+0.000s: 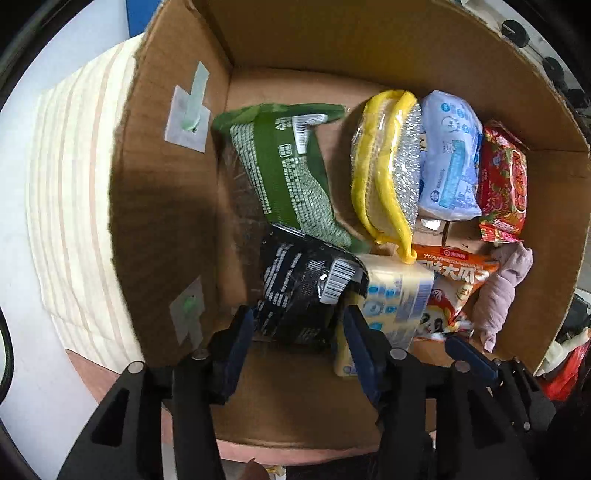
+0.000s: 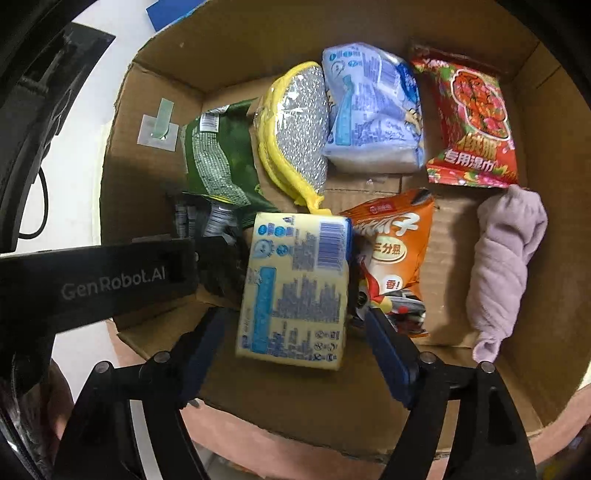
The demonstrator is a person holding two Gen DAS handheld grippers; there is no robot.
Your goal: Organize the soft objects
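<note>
Inside cardboard box (image 2: 280, 22), placing step: left gripper (image 1: 299, 321) jaws pinching black pack (image 1: 303, 291), right gripper (image 2: 291, 328) jaws spread around yellow pack (image 2: 295, 288); next, prob. release black pack beside yellow pack.

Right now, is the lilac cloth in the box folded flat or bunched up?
Bunched up. The lilac fleecy cloth lies as a twisted, rumpled roll beside the brown cardboard box wall, not spread or squarely folded.

"GenRobot.AI" — left hand-held gripper (image 2: 207, 258) (side)
</note>
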